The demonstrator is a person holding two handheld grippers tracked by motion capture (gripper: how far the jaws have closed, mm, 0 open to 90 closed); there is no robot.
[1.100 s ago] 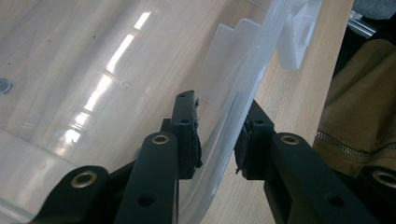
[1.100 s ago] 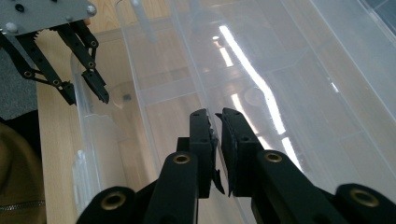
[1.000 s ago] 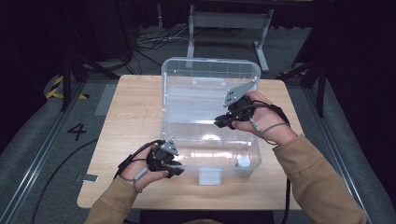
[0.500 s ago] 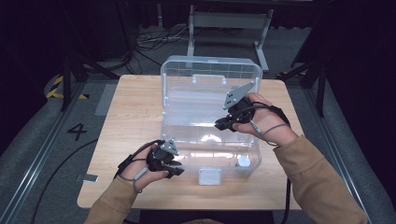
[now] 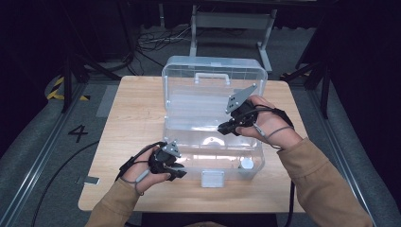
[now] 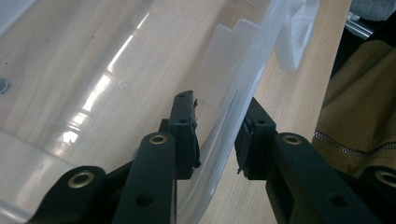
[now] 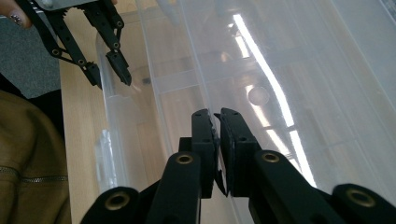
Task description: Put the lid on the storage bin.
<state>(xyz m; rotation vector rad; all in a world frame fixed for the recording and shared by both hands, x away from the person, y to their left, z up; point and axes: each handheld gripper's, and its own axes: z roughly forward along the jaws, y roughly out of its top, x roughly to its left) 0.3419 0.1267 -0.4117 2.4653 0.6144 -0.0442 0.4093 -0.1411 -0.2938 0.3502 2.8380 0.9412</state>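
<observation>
Clear plastic box [image 5: 213, 127] lies open on the wooden table [image 5: 127, 127], both grippers working at it.

The box's long axis runs across the table, side to side; its lid stands up at the far edge with the handle [image 5: 211, 77] on top, and the front latch [image 5: 212, 178] points toward the person. Left gripper [image 5: 176, 169] sits at the box's near-left corner, jaws spread and straddling the front wall, one inside, one outside; whether the pads actually touch the wall is hard to tell. Right gripper [image 5: 223, 127] hangs over the box's right half, just in front of the lid, jaws pressed together with nothing between them.
</observation>
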